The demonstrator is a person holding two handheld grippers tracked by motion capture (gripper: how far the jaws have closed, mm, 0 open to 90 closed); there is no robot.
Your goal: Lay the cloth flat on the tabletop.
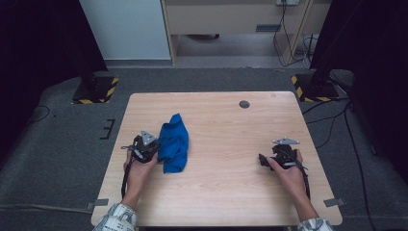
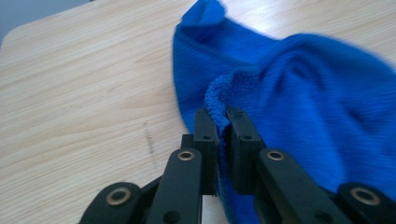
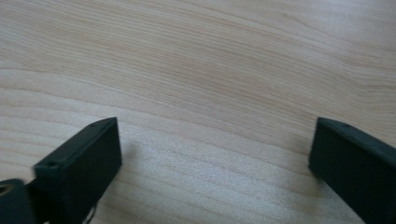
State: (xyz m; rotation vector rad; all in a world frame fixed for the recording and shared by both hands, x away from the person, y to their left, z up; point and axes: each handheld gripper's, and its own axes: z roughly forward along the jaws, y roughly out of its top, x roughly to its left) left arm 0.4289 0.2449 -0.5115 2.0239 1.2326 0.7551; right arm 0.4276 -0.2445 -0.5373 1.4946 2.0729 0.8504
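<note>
Blue cloth [image 2: 299,93] pinched by left hand-held gripper [image 2: 222,122].

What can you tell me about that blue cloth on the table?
The blue cloth is a bright, soft-looking piece of fabric, ribbed on one face and fuzzy like terry along its hem. It lies crumpled and loosely folded on the left half of the wooden table, one corner pointing away from the person. The left gripper has its jaws shut on a fold of the hem, which stands up between them. The rest of it rests on the wood.
</note>
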